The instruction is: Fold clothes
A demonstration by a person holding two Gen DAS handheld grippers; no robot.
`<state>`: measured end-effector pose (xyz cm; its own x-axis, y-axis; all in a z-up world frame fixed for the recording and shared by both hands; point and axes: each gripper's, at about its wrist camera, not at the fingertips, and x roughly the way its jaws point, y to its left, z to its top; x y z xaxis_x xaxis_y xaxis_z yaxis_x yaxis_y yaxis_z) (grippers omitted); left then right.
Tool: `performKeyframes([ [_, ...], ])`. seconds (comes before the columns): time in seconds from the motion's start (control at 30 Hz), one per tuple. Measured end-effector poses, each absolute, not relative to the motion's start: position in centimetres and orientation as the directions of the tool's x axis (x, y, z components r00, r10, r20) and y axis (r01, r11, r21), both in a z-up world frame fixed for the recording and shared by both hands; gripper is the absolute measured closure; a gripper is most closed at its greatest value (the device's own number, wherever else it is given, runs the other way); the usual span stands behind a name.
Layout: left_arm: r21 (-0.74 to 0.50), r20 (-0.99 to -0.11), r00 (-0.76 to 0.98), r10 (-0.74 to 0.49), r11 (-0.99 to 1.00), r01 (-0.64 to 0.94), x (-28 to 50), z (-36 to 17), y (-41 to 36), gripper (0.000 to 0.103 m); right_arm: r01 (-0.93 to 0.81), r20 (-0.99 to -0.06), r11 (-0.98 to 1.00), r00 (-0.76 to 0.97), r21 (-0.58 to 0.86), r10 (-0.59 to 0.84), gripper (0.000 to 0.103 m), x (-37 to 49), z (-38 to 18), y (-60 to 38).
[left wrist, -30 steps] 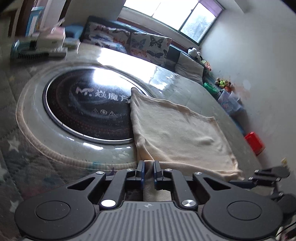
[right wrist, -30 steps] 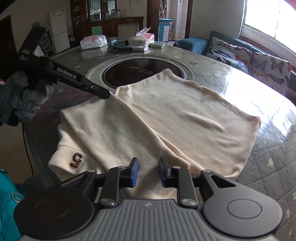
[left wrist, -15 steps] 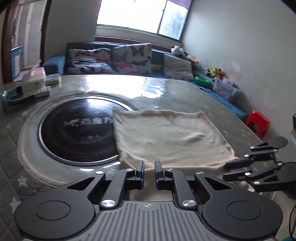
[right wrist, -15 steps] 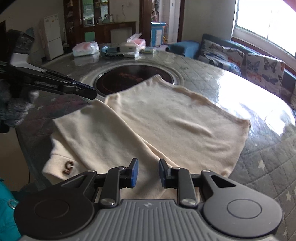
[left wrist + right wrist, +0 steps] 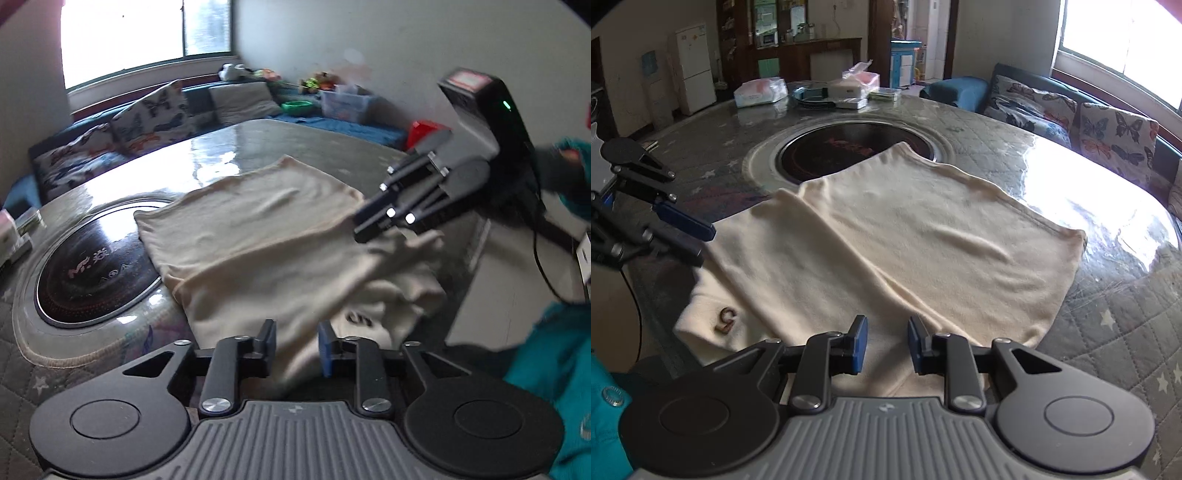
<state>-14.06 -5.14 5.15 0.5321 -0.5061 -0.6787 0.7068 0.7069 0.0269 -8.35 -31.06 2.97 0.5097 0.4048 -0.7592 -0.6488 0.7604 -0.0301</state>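
on the round table (image 5: 1015, 147), a cream garment (image 5: 905, 243) bears a "g" emblem (image 5: 726, 320).

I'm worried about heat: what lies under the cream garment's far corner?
The cream garment overlaps the black round cooktop set into the table; the covered part of the glass cannot be seen.

garment (image 5: 886, 251): 1 | grippers: 2, left gripper (image 5: 297, 347), right gripper (image 5: 884, 345) | butterfly cushions (image 5: 1115, 136): 2 | fridge (image 5: 696, 68): 1
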Motion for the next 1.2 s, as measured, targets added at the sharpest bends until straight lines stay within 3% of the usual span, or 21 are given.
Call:
performKeyframes([
  [0.27,0.221,-0.673,0.577,-0.464,0.618,0.755,-16.3,2.9,-7.4,0.071,-0.684,-0.78,0.723,0.5,-0.091,0.375,0.079,-10.6,2.8,-30.9],
  [0.67,0.304,-0.607,0.612,-0.507,0.563,0.768,-16.4,1.8,-9.4,0.07,-0.7,-0.789,0.706,0.495,-0.113,0.364,0.079,-12.1,3.6,-31.3],
  [0.73,0.285,-0.596,0.611,-0.521,0.574,0.768,-16.1,2.0,-9.5,0.084,-0.703,-0.787,0.703,0.492,-0.107,0.372,0.076,-12.2,3.9,-31.4],
  [0.8,0.254,-0.586,0.611,-0.532,0.595,0.762,-15.5,2.2,-9.5,0.091,-0.713,-0.784,0.692,0.492,-0.115,0.377,0.065,-12.7,4.3,-31.5],
  [1.0,0.092,-0.576,0.611,-0.543,0.699,0.709,-12.0,4.0,-8.3,0.092,-0.761,-0.775,0.635,0.48,-0.134,0.411,0.061,-14.3,5.5,-31.9],
  [1.1,0.046,-0.579,0.61,-0.541,0.725,0.687,-10.4,4.3,-8.1,0.092,-0.802,-0.766,0.577,0.467,-0.156,0.441,0.048,-15.5,5.8,-31.6],
  [1.2,0.006,-0.585,0.601,-0.544,0.738,0.675,-9.4,4.4,-7.9,0.092,-0.812,-0.759,0.547,0.485,-0.205,0.435,0.046,-16.0,5.2,-30.8],
])
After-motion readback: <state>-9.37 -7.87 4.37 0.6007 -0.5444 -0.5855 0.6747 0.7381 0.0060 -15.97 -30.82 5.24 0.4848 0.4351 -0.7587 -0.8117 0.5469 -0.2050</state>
